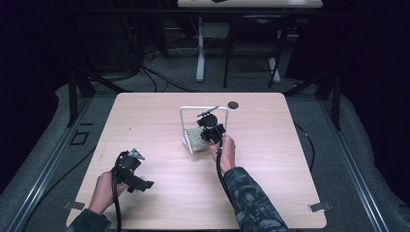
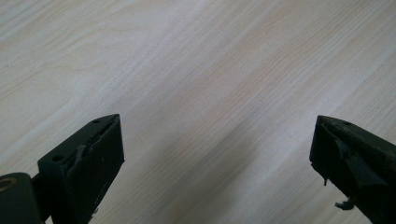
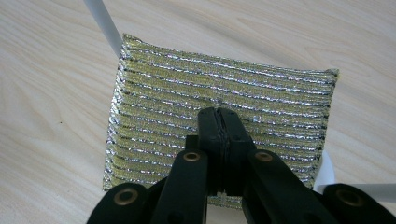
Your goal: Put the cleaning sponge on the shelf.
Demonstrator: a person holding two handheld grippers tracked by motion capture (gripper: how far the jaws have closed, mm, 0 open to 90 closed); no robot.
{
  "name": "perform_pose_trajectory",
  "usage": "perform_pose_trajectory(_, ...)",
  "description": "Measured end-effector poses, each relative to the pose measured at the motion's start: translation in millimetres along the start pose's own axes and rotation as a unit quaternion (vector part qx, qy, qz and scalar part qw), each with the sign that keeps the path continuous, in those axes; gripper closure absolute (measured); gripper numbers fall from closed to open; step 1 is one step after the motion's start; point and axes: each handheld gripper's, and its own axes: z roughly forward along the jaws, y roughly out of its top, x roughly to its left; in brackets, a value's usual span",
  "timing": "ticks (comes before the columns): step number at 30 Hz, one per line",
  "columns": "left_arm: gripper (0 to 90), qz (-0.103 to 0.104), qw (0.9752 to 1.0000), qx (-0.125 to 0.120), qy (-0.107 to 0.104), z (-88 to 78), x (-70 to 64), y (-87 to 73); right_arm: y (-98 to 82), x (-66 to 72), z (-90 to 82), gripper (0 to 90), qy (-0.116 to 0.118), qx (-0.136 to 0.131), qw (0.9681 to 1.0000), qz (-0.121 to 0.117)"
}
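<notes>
A metallic gold and silver striped scouring pad (image 3: 163, 93) leans tilted against a white wire rack (image 1: 183, 121) near the table's middle (image 1: 195, 139). My right gripper (image 3: 218, 112) is shut, its jaws pressed together right in front of the pad's face; I cannot tell whether the tips touch it. From above, the right gripper (image 1: 207, 134) sits at the pad's right edge, inside the rack's frame. My left gripper (image 1: 138, 180) hangs over bare wood at the front left, its jaws wide open (image 2: 217, 149) with nothing between them.
A small dark round disc (image 1: 233, 104) lies on the light wooden table (image 1: 270, 164) behind the rack. A white rack bar (image 3: 102, 23) runs past the pad's upper left corner. Beyond the table stand dark frames, cables and another desk (image 1: 249, 3).
</notes>
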Motion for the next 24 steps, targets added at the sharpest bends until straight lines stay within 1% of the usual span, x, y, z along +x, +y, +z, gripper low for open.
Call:
perform_pose_trajectory(7, 2.9, 0.001, 1.0000, 0.001, 0.000, 0.1, -0.3, 0.2, -0.5, 1.5, 2.6, 89.1, -0.005, -0.001, 1.0000, 0.004)
perform_pose_trajectory(9, 3.0, -0.001, 1.0000, 0.001, 0.000, 0.3, -0.4, 0.2, -1.1, 1.7, 4.5, 89.0, -0.005, -0.002, 1.0000, 0.008)
perform_pose_trajectory(10, 3.0, 0.001, 1.0000, 0.001, 0.000, 0.0, -0.4, 0.2, -1.7, 2.3, 6.5, 88.9, -0.004, 0.002, 0.9998, 0.017)
perform_pose_trajectory(14, 3.0, 0.001, 1.0000, 0.000, 0.000, 0.2, -0.3, 0.0, -2.0, 2.9, 8.7, 88.7, -0.007, -0.001, 0.9997, 0.024)
perform_pose_trajectory(21, 3.0, 0.001, 1.0000, 0.000, 0.001, 0.0, -0.3, 0.1, -2.7, 3.1, 13.0, 89.9, -0.009, -0.003, 0.9997, 0.021)
perform_pose_trajectory(24, 3.0, 0.001, 1.0000, 0.000, 0.000, 0.1, -0.3, 0.1, -4.3, 3.3, 14.9, 89.7, -0.012, -0.003, 0.9998, 0.016)
